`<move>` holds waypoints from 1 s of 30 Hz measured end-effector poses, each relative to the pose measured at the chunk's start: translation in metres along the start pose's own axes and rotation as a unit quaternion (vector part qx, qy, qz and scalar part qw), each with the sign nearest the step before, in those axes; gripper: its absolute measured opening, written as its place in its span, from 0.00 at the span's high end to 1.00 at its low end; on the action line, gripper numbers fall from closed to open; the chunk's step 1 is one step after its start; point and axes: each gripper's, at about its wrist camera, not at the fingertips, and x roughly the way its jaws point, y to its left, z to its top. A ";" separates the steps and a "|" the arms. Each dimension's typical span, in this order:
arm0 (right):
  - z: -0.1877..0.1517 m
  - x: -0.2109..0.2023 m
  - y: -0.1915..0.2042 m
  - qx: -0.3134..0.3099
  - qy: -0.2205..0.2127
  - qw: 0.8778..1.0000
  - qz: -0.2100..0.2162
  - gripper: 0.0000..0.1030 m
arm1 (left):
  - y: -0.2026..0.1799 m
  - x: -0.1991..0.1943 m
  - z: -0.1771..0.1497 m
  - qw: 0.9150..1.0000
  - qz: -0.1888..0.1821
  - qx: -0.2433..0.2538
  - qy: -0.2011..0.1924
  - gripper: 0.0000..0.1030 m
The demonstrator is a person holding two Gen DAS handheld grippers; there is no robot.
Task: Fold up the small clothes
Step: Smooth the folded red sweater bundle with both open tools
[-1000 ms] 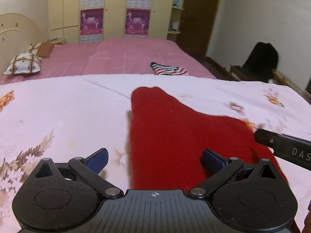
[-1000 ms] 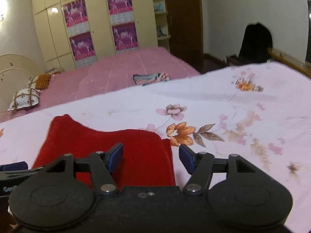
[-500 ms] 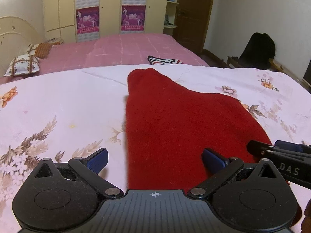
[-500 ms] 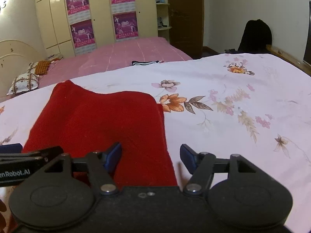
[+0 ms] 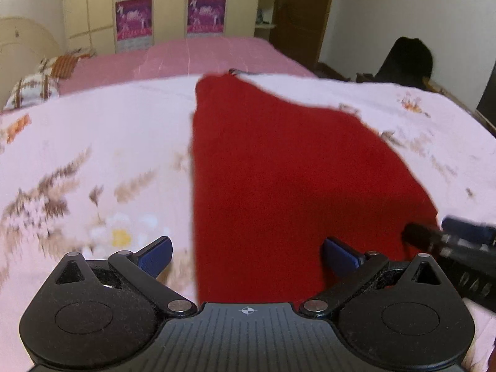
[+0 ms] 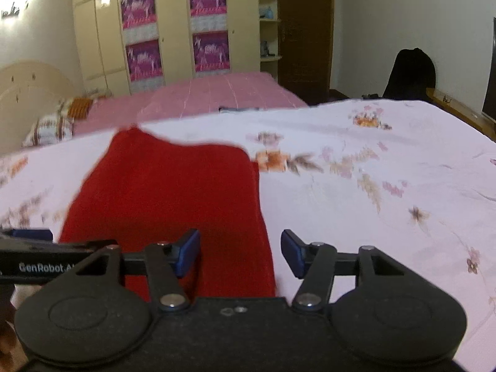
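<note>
Red garment (image 5: 279, 170) lies flat on the floral sheet (image 5: 93, 155), spread between my two grippers. My left gripper (image 5: 246, 252) is released, jaws wide over the near left edge. My right gripper (image 6: 240, 252) has just been closing, still released, straddling the near right edge without pressing it.

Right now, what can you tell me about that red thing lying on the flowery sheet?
The red garment is a plain, deep red piece of clothing that looks soft and fuzzy, like knit or fleece. It lies spread flat on the floral sheet, broad at the near end and narrowing to a rounded tip at the far end. Its near left edge sits between the open jaws of the left gripper, its near right edge between those of the right gripper. Neither gripper is pinching it.
</note>
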 end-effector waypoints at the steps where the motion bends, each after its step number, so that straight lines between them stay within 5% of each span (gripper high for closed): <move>1: -0.006 0.005 0.001 -0.005 0.014 1.000 -0.004 0.47 | 0.002 0.002 -0.002 1.000 0.000 -0.006 0.002 0.00; 3: -0.016 0.015 0.000 -0.011 0.039 0.999 -0.005 0.46 | 0.003 0.003 -0.004 1.000 0.000 -0.011 0.004 0.00; 30: -0.034 -0.025 0.002 -0.008 0.064 0.998 -0.020 0.43 | -0.004 -0.030 -0.026 0.999 0.011 0.032 0.013 0.00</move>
